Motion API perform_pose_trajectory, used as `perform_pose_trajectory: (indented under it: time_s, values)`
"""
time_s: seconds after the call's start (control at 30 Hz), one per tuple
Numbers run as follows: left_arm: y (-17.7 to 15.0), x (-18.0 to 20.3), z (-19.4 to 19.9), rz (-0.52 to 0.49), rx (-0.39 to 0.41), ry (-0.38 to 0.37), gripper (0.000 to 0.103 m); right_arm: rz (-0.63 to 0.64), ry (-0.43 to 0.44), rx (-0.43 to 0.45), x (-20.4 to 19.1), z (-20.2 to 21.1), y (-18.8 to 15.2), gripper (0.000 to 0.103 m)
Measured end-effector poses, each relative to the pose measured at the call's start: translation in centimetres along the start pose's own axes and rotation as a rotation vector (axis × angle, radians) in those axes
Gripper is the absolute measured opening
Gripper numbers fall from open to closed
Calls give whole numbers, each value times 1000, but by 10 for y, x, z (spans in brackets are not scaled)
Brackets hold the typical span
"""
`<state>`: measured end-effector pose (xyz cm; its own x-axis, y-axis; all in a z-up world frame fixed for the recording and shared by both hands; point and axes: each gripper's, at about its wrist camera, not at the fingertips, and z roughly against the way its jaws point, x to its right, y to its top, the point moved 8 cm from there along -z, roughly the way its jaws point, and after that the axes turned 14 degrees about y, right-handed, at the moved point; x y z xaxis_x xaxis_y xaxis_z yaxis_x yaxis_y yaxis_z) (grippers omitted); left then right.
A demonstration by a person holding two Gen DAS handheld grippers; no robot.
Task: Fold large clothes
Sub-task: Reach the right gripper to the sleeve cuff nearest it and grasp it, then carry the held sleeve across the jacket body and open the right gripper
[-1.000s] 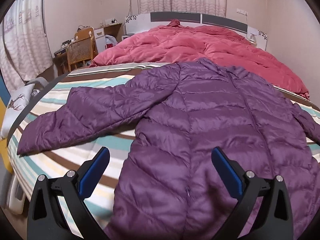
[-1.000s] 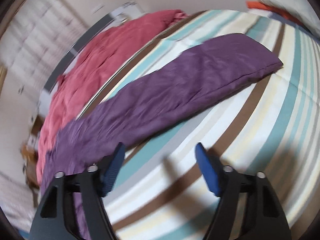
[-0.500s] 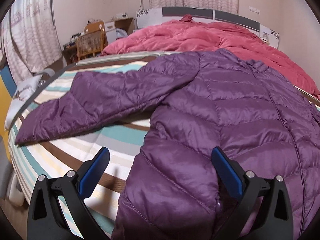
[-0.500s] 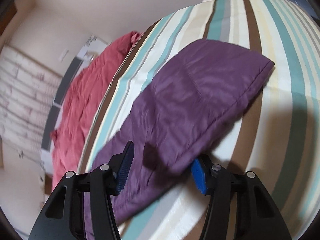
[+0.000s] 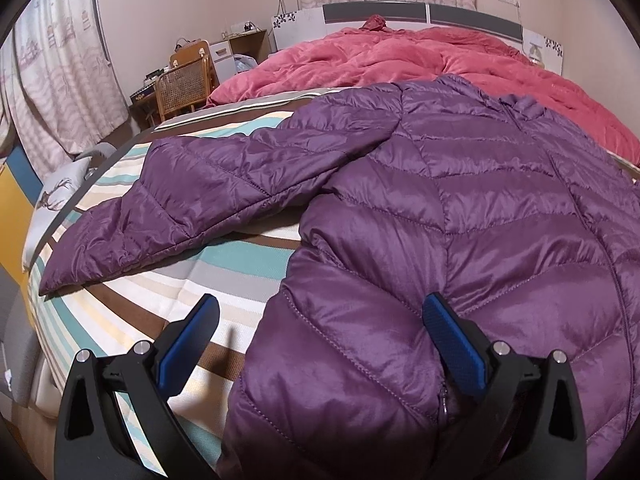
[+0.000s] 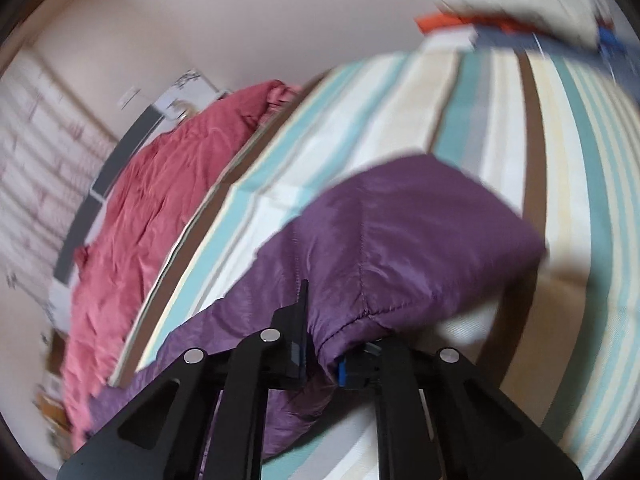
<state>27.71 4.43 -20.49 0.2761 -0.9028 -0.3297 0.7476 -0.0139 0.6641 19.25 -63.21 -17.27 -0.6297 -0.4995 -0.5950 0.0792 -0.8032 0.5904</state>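
Lying spread flat on the striped bed, the purple down jacket has its body toward the bed's near edge and one sleeve reaching out toward the left edge. Left gripper hovers over the jacket's lower left hem with its fingers spread wide; the right finger sits just above the fabric near the zipper end, the left finger over bare sheet, and the jacket's side edge falls between them, nothing pinched. Right gripper has its fingers squeezed together on the other sleeve, clamping a fold of its edge close to the cuff end; the sleeve bulges up past the fingertips, the cuff beyond them, above the sheet. The right view is blurred. A red quilt lies bunched along the bed's far end by the headboard. Folded clothes sit at a far corner of the bed. Wicker chair and curtains stand off the bed's left side.
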Motion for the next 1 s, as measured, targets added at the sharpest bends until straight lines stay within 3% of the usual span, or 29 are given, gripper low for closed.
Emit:
perform_pose_trajectory:
  time_s: [0.17,0.33,0.63,1.0]
  values:
    - [-1,1,0,-12,-1,17,101,274,9,6,-73,4,-11,8]
    - [-2,-1,-3,12,-22,-21,101,466,70,-24,-143,3,-51,8]
    - [-4,-2,-5,35,-33,-50,101,928,178,-82,-267,2,-169,8]
    - [-5,-4,-8,57,-47,-74,101,1465,306,-64,-365,20,-311,8]
